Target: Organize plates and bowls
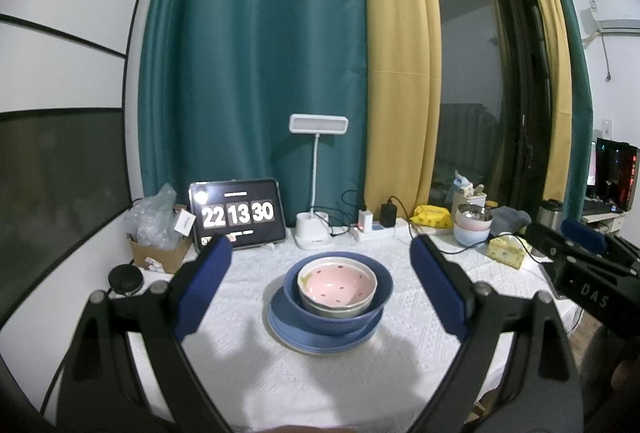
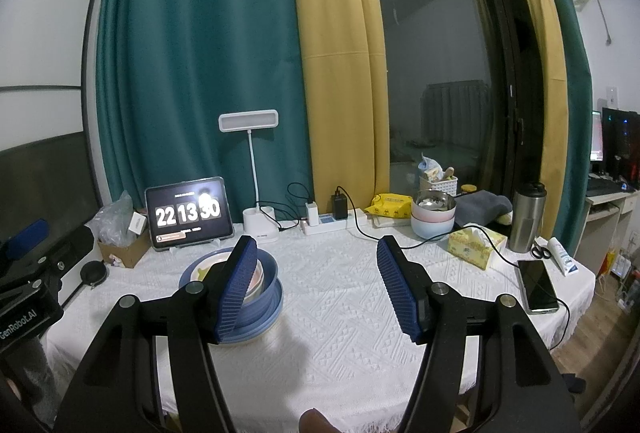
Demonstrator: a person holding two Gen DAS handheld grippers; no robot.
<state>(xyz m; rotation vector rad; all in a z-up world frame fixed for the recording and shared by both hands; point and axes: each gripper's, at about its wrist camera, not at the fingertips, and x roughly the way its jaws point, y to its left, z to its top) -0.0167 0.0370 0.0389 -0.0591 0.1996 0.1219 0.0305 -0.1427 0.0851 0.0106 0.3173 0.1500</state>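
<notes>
Pink speckled bowl (image 1: 338, 287) nested in glossy blue bowl (image 1: 340, 313), perhaps ceramic, both grippers' ribbed fingers (image 1: 204, 287) wide, empty.

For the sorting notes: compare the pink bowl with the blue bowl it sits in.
The pink bowl is smaller and nests inside the larger blue bowl. The pink bowl has dark dots and a pale outer wall; the blue bowl is plain blue. The pink bowl rests in a bowl, the blue bowl on blue plates. Both stand upright, untouched.

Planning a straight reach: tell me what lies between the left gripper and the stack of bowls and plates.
Nothing: in the left wrist view, only bare white tablecloth separates the open left gripper from the stack of bowls and plates.
</notes>
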